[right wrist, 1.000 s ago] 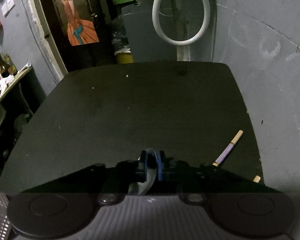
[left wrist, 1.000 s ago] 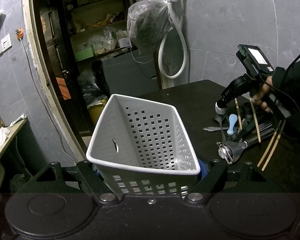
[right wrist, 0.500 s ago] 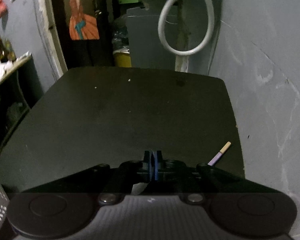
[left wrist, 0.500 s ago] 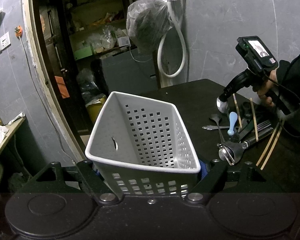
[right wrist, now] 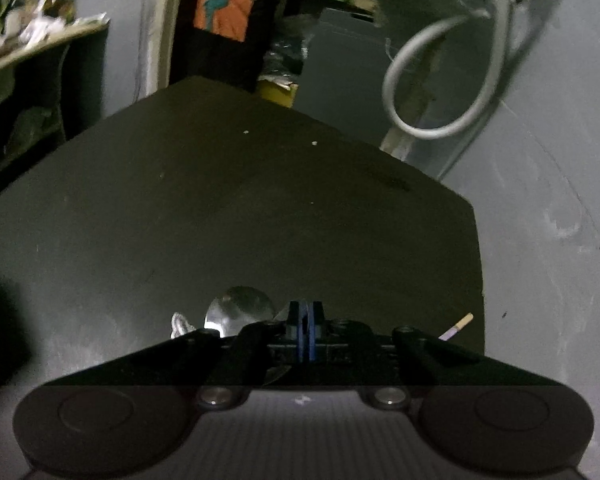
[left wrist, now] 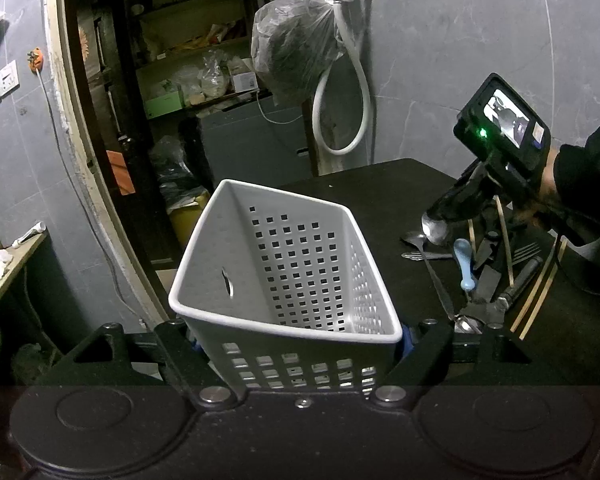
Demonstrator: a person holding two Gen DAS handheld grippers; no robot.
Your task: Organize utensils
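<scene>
Now | left gripper (left wrist: 300, 344): jaws closing on the white basket (left wrist: 284, 280), pads against its near wall, tilted | right of basket: right gripper (left wrist: 444, 216) clamped tight on a metal spoon (left wrist: 434, 230), above the utensil pile (left wrist: 484, 276) | spoon: light, stiff, slick; best gripped on the handle.

No text, label, brand or number could be read in either view. The small lit screen (left wrist: 507, 117) on the camera at the right was too tiny and blurred to make out.
</scene>
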